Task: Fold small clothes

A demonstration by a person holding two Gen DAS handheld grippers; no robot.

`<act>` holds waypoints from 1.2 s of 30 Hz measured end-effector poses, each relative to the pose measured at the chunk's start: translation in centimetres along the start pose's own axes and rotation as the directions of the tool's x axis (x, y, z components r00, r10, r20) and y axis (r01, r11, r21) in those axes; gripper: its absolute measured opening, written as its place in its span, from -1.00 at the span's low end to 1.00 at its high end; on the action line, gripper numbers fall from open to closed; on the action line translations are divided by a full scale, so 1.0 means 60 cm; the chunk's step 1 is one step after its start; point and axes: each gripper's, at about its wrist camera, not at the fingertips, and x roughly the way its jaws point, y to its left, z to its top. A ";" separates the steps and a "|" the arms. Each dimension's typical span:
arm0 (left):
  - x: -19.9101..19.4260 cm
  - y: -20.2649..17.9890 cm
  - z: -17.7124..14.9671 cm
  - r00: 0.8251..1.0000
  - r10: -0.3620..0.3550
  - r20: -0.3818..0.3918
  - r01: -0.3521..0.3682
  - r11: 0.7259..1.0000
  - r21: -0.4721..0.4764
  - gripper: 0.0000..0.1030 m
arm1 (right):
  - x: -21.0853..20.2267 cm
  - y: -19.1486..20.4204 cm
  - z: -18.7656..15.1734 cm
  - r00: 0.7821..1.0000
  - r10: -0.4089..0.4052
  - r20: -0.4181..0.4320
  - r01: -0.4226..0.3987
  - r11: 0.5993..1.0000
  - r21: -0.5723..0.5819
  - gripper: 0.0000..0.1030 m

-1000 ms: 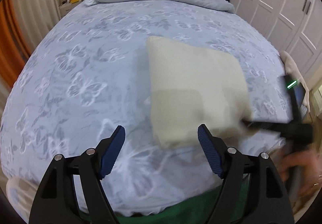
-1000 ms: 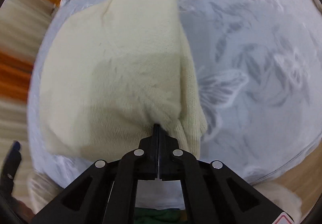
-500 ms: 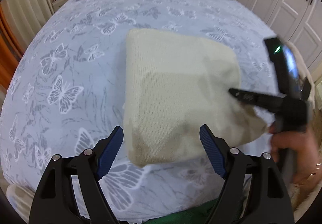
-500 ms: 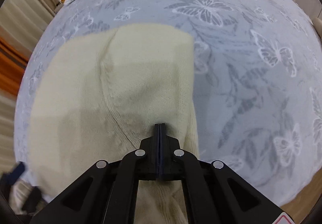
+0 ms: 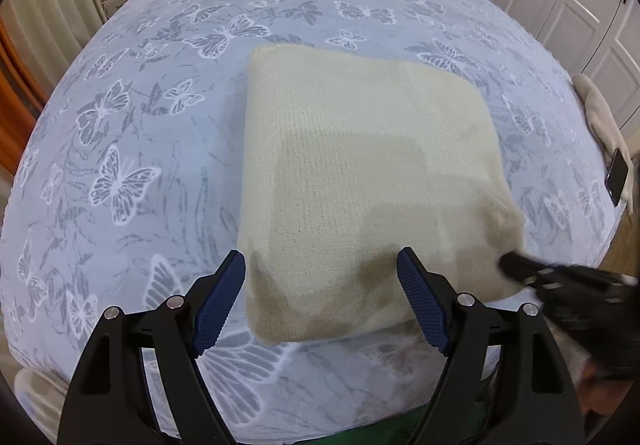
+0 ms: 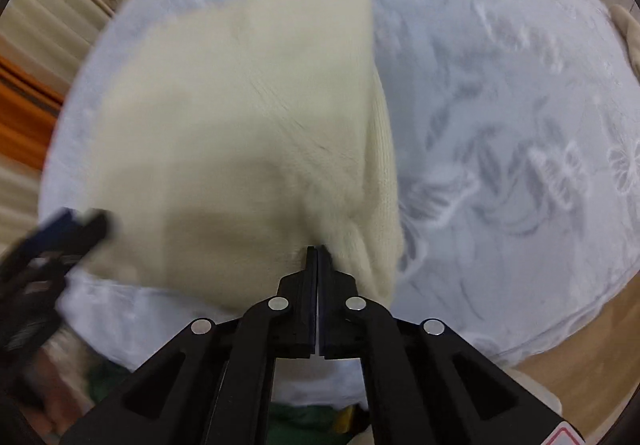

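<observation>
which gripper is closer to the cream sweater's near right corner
Right. The right gripper is shut at that corner of the cream sweater; the left gripper hovers open over its near left edge.

Cream garment (image 5: 360, 173) – soft ribbed knit; bedsheet (image 5: 160, 149) – smooth matt cloth printed with butterflies.

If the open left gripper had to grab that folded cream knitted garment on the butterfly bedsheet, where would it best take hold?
Probably the near left corner of the folded cream knitted garment, approached from the bed's near edge. That corner lies just ahead of the open left gripper, and the layers end there in a thick edge that the jaws can straddle. The shut right gripper already pinches the near right corner.
</observation>
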 end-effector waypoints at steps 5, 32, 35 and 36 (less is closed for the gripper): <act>0.021 0.003 -0.005 0.999 0.020 -0.026 -0.020 1.000 0.001 0.48 | 0.011 0.003 0.013 1.000 -0.014 -0.022 0.014 1.000 -0.003 -1.00; 0.024 0.016 0.020 1.000 -0.016 -0.020 0.014 0.997 -0.080 0.68 | -0.016 -0.029 0.163 0.973 0.149 0.179 -0.150 0.989 -0.008 -0.79; 0.037 0.017 0.021 0.997 -0.056 -0.052 0.050 0.992 -0.112 0.68 | 0.006 -0.046 0.148 0.972 0.172 0.160 -0.177 0.984 0.014 -0.49; 0.032 0.021 0.022 0.996 -0.080 -0.038 0.074 0.989 -0.132 0.70 | -0.008 -0.048 0.144 0.972 0.164 0.169 -0.170 0.985 0.024 -0.33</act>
